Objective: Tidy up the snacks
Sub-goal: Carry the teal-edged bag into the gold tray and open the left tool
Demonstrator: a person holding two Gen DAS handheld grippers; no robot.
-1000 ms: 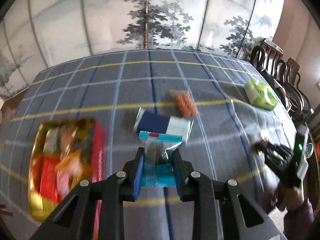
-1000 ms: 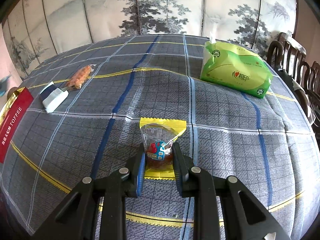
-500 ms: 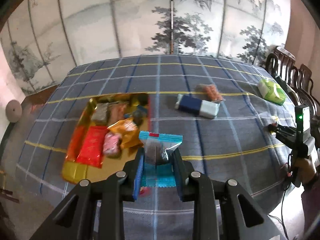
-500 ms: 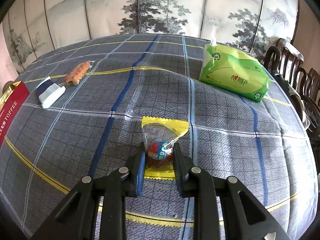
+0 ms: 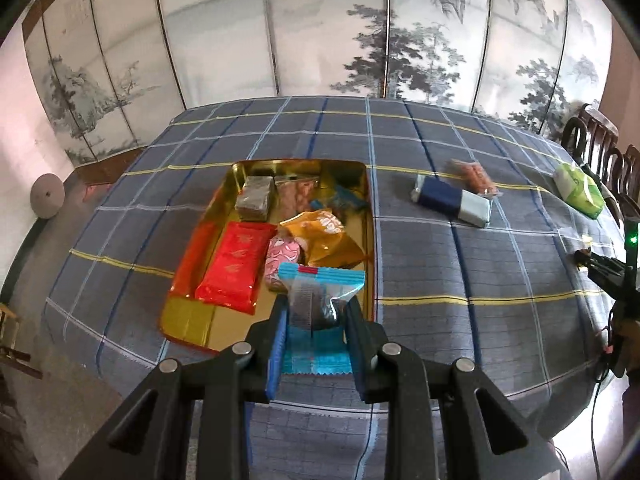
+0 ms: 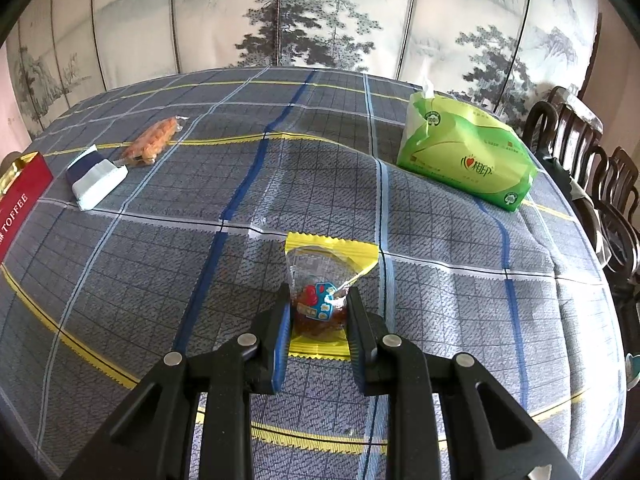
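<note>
Snacks are mostly sorted already, going by how full the gold tin [image 5: 370, 216] looks. Using that tin as the landmark and working left to right: inside it you've got a red packet [image 5: 236, 260] on its left side, a brownish block [image 5: 256, 198] toward the far end, a pink wrapped candy [image 5: 282, 258] in the middle and an orange pouch [image 5: 324, 236] on the right. So I'd call that the bulk of the job done.

Your left gripper [image 5: 316, 312] hangs over the tin's near edge, jaws pinching a blue-edged snack packet [image 5: 320, 292] by its clear middle. My guess is it just needs to let go over the bare gold patch at the near end.

Right of the tin, loose on the plaid tablecloth [image 5: 440, 280], there's a navy and white bar [image 5: 452, 200] with an orange cracker pack [image 5: 476, 172] just beside it. Both look like they need to go in.

Further right again, well away from the tin, your right gripper [image 6: 318, 312] has its jaws closed on a yellow-edged snack packet [image 6: 328, 276]; I can't tell if it's lifted off the cloth. The green tissue pack [image 6: 464, 160] sits beyond it, and I doubt that counts as a snack.

So roughly: two in hand, two on the cloth, the rest packed.
</note>
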